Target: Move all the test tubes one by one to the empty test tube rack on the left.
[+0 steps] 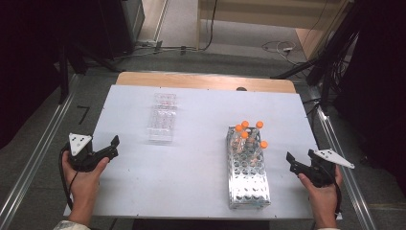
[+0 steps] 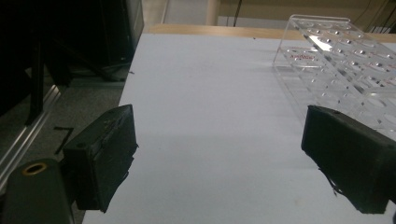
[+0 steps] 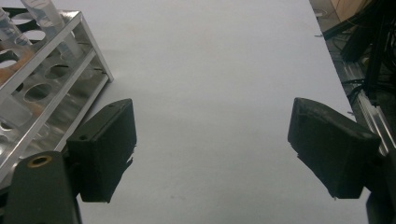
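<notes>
My left gripper (image 1: 113, 147) rests at the table's left edge, held by a hand, jaws open with nothing between them. In the left gripper view the gripper (image 2: 224, 140) looks over bare white table, with a clear plastic rack (image 2: 341, 65) ahead to the right. That clear rack (image 1: 162, 120) lies at the back left of the table. My right gripper (image 1: 291, 163) sits open at the right edge, just right of a metal tube rack (image 1: 246, 177). Several orange-capped tubes (image 1: 249, 133) stand in the metal rack's far end. In the right gripper view the gripper (image 3: 212, 140) is empty, with the metal rack (image 3: 46, 70) at its left.
The white table top (image 1: 196, 158) is bare between the two racks. Metal rails run along the floor at both sides (image 1: 33, 158). Cables (image 1: 282, 47) and dark equipment stands lie beyond the table's far wooden edge (image 1: 206, 80).
</notes>
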{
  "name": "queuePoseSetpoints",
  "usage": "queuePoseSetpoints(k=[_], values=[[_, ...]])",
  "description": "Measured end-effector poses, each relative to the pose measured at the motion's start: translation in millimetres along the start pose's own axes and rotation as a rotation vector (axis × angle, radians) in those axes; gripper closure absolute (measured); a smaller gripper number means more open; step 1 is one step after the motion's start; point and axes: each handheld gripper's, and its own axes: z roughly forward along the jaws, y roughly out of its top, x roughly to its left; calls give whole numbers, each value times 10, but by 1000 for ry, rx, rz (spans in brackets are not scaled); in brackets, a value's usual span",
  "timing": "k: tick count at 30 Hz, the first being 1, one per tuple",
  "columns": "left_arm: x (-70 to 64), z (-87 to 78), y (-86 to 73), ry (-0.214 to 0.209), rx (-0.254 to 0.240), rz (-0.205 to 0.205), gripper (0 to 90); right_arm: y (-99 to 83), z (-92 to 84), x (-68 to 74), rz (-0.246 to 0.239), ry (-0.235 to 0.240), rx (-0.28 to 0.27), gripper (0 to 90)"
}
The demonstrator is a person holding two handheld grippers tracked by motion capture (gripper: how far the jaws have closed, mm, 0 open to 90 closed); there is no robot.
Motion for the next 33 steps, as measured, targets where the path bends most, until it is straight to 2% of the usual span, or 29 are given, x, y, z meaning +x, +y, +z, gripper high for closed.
queuePoseSetpoints(k=[8, 18, 33], values=[[35, 0, -11, 8, -7, -18, 107, 25, -10, 56, -4, 24, -15, 145], [7, 22, -21, -5, -3, -6, 106, 61, -11, 117, 7, 67, -27, 147], [2, 29, -25, 0, -1, 10, 101, 112, -19, 302, -38, 116, -44, 143]])
